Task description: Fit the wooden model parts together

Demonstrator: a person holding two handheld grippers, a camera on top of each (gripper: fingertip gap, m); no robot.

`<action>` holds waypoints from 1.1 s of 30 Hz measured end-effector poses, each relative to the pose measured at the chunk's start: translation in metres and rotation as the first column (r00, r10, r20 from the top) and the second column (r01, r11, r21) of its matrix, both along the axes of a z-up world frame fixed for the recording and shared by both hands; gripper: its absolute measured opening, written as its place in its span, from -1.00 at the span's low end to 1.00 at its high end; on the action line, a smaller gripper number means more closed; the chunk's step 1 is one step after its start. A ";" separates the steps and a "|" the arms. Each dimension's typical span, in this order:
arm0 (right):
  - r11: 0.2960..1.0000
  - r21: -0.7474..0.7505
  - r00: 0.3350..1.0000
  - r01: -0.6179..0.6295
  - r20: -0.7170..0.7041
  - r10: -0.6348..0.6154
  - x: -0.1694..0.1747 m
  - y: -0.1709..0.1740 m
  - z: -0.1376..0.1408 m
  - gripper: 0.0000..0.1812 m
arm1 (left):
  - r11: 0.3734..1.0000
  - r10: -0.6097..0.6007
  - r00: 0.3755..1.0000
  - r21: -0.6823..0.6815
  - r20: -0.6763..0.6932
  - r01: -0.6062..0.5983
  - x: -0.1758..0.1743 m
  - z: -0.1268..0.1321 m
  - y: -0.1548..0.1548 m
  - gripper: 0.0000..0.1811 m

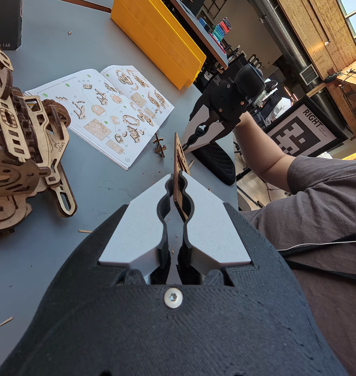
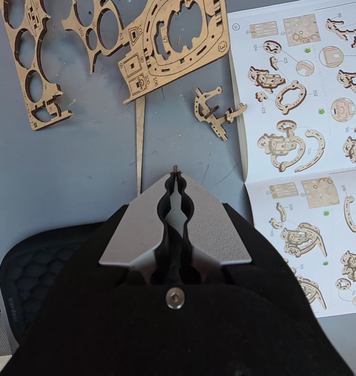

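My left gripper (image 1: 176, 176) is shut on a thin slotted wooden board (image 1: 178, 156), held on edge above the grey table (image 1: 104, 195). My right gripper (image 2: 176, 175) is shut on a small dark wooden pin (image 2: 175, 168) that sticks out of its tips. In the left wrist view the right gripper (image 1: 184, 146) has its tips at the far end of the board. A small wooden subassembly (image 2: 211, 112) lies on the table ahead of the right gripper, and it also shows in the left wrist view (image 1: 159, 145). A large built wooden model (image 1: 20, 142) stands at the left.
The open instruction booklet (image 2: 305, 142) (image 1: 104, 114) lies beside the subassembly. Punched-out wooden sheets (image 2: 173, 46) (image 2: 30, 61) lie beyond the right gripper, with a thin pale strip (image 2: 140, 142). A yellow bin (image 1: 158, 38) stands at the back. A black pad (image 1: 215, 160) lies at the table edge. My right fingertips sit around 20 centimetres from my left ones. My right gripper is the nearer one to the small wooden subassembly (image 2: 211, 112): about 6 centimetres, against 15 centimetres. It is also in sight in the left wrist view (image 1: 161, 147).
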State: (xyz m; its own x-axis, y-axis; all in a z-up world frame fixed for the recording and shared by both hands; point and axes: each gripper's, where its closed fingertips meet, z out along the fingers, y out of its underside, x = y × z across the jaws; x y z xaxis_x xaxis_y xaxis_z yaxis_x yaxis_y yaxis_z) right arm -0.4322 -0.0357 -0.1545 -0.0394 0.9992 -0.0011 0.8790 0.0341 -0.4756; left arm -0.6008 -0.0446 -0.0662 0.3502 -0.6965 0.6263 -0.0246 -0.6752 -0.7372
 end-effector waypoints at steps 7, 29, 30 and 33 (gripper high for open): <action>0.993 -0.060 0.967 0.099 -0.230 -0.110 -0.027 -0.010 0.053 -1.00 | 0.999 0.002 1.000 0.033 0.017 -0.003 0.002 0.009 -0.002 -0.99; 0.987 -0.123 0.937 0.105 -0.320 -0.140 -0.126 -0.063 0.078 -1.00 | 0.993 0.034 0.997 0.114 0.065 -0.041 -0.003 0.032 -0.003 -0.99; 0.991 -0.120 0.931 0.059 -0.353 -0.098 -0.128 -0.070 0.083 -0.97 | 0.994 0.014 0.996 0.103 0.084 -0.022 -0.003 0.034 -0.005 -0.99; 0.998 -0.068 0.858 0.009 -0.512 -0.043 -0.127 -0.072 0.127 -0.84 | 0.992 -0.064 0.991 0.111 0.118 0.051 -0.003 0.041 -0.014 -1.00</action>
State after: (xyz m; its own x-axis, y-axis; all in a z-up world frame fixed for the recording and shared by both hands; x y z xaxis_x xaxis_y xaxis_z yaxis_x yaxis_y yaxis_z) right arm -0.5587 -0.1078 -0.0272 -0.0256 0.9985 -0.0492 0.5096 -0.0293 -0.8599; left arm -0.6038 -0.0587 -0.0251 0.2339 -0.7790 0.5818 0.0326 -0.5917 -0.8055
